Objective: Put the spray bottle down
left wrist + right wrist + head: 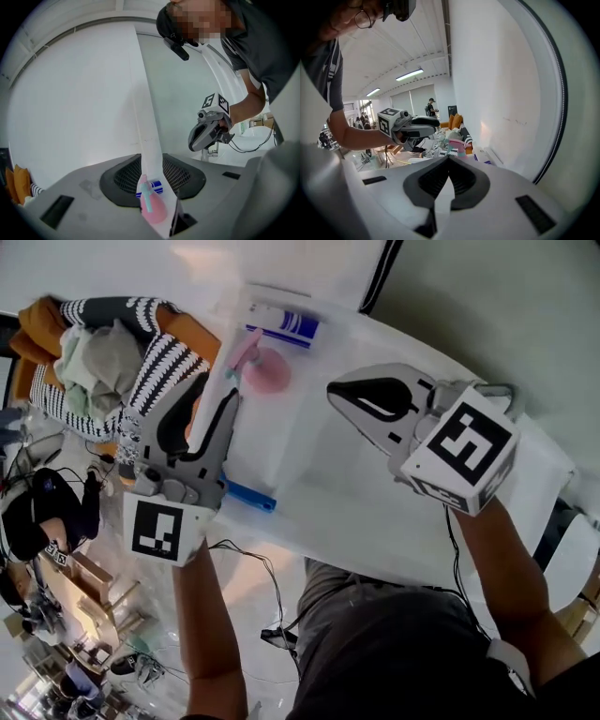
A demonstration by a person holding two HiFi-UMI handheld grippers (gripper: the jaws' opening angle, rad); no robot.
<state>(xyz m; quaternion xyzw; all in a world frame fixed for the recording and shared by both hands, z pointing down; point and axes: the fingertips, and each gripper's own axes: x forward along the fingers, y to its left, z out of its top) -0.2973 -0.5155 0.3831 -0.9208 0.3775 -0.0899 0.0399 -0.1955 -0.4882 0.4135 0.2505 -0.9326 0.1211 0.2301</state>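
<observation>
White sheeting covers the bench (319, 474), which runs along a pale wall. At its far left end sits a heap of black-and-white striped, orange and grey-green clothes (103, 362). Next to the heap, the left tool (217, 388) hangs over the bench edge with its dark jaws spread a little and nothing pinched in them. A short blue strip (249, 495) lies on the sheet by its body. Just beyond the jaw tips, the translucent pink plastic spray bottle (267, 373) lies on its side on the bench, its trigger head pointing at the wall, free of both tools. A white box with blue bands (286, 324) sits close behind it. Further right, well apart from the bottle, the right tool (337, 392) hovers over bare sheet, its jaws pressed together and empty.
</observation>
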